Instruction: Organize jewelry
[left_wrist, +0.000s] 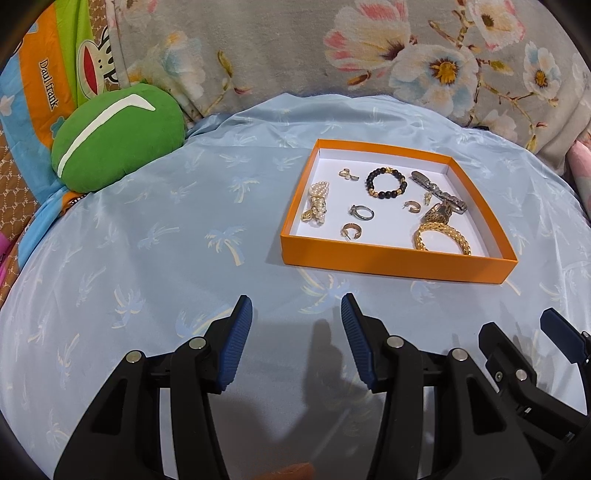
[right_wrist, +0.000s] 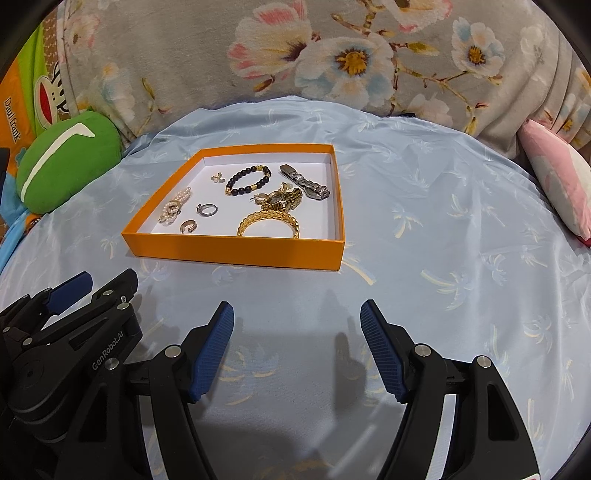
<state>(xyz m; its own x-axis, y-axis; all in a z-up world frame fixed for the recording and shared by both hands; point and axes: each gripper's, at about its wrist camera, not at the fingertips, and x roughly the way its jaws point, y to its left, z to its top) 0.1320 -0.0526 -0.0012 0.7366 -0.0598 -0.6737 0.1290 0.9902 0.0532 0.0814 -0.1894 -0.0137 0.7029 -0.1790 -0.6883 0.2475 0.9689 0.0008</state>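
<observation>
Both left gripper (left_wrist: 296, 314) and right gripper (right_wrist: 297, 319) hover with jaws apart and empty short of the orange tray (left_wrist: 391, 263) on the bed; jewelry inside looks small, light, slippery, so pinch the stiff gold bangle (left_wrist: 442, 239) by its rim; only the right view shows the pink pillow (right_wrist: 561, 184) right of the tray.

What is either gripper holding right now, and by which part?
Nothing. The left gripper and right gripper both hang open over the blue cloth, short of the orange box; all the jewelry lies inside it.
</observation>
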